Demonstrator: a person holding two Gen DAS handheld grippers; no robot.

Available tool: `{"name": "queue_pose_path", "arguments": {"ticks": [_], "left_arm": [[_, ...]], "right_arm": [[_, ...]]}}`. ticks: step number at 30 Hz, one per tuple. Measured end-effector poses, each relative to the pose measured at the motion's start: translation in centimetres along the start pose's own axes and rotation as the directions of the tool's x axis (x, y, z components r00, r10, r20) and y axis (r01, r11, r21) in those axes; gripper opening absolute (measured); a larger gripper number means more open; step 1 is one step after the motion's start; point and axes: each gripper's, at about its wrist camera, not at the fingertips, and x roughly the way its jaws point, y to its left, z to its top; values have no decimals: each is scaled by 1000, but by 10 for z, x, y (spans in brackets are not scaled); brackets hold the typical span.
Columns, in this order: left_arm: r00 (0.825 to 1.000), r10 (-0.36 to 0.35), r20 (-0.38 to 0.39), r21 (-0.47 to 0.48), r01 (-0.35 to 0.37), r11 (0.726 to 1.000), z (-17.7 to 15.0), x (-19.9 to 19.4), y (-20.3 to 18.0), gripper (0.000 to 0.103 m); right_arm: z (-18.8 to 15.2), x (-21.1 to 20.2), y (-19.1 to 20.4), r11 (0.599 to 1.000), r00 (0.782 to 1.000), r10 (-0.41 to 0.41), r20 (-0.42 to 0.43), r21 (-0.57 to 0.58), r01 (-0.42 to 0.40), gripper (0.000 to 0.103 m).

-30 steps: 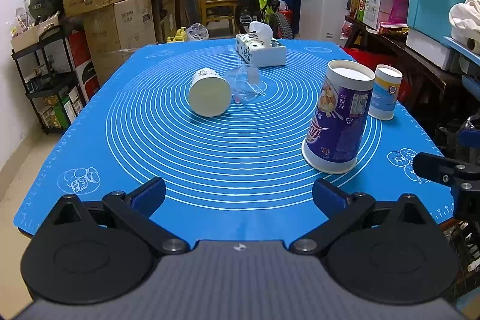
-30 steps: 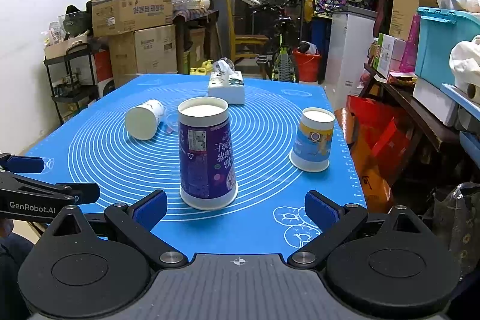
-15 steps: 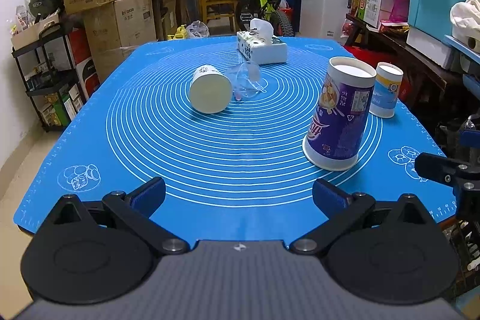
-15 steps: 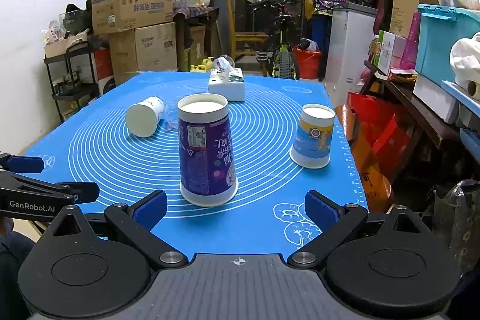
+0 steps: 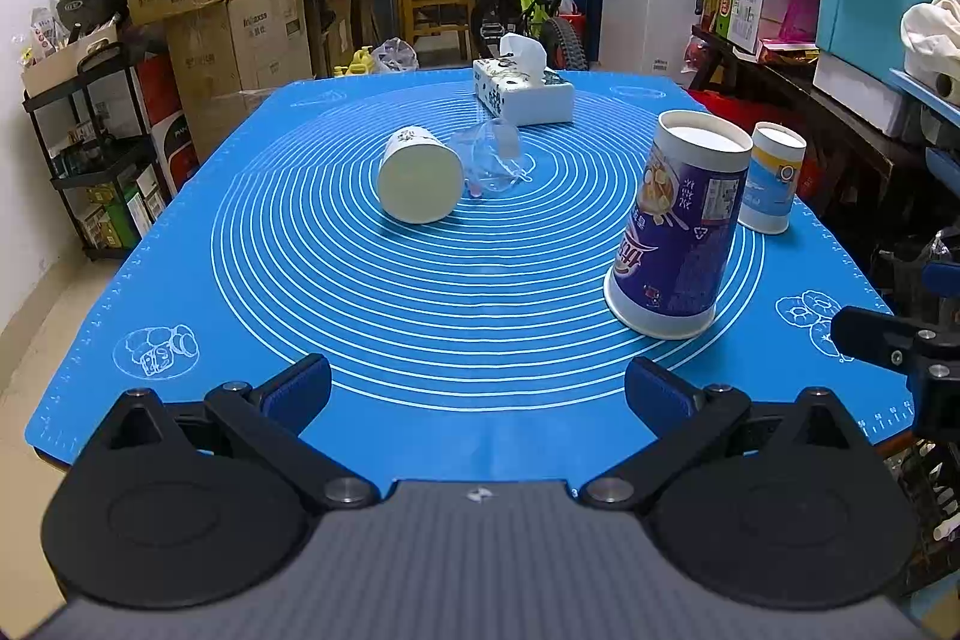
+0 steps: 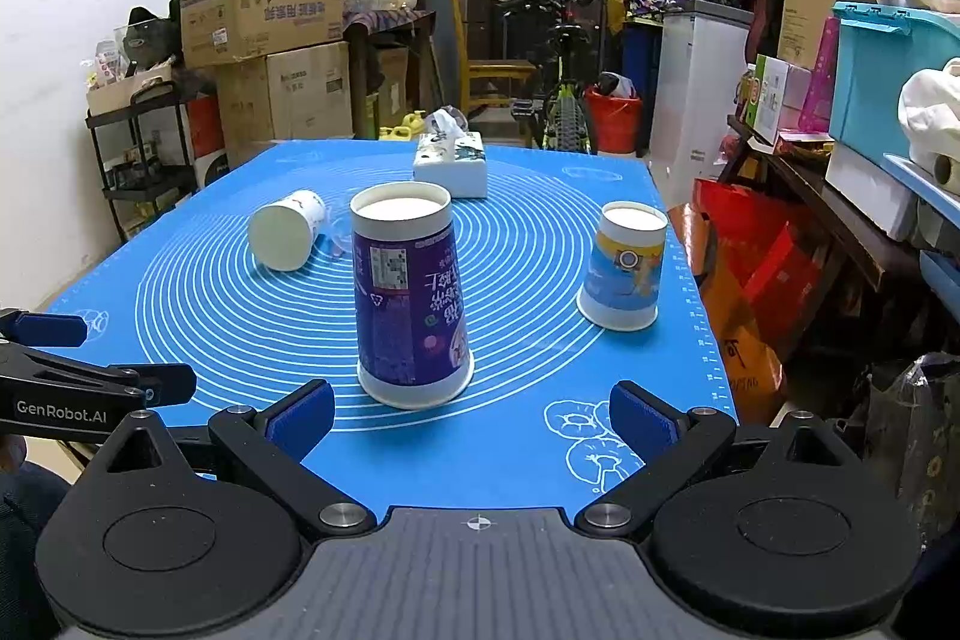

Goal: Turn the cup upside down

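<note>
On the blue mat (image 5: 420,316) of the worktop, the purple cup (image 6: 408,304) stands upside down, wide rim on the mat. It sits just ahead of the right tongs (image 6: 471,415), which are spread wide and hold nothing. The left tongs (image 5: 477,391) are wide apart too, low at the near edge. "GenRobot.AI" is written on the left tool's side. A white cup (image 5: 420,181) lies tipped over, and a small blue cup (image 6: 624,274) stands upside down.

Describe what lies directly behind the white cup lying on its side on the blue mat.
Behind the white cup lies a clear plastic cup, also tipped over, with a tissue box farther back. Whether the two cups touch is hidden.
</note>
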Motion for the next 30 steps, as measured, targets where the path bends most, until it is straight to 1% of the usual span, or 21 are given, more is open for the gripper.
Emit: {"name": "queue_pose_path", "arguments": {"ticks": [30], "left_arm": [[1000,-4,-12,7,4,1000,-3,2,-2,103]], "right_arm": [[0,6,-4,1000,1000,-2,-24,18,2,98]]}}
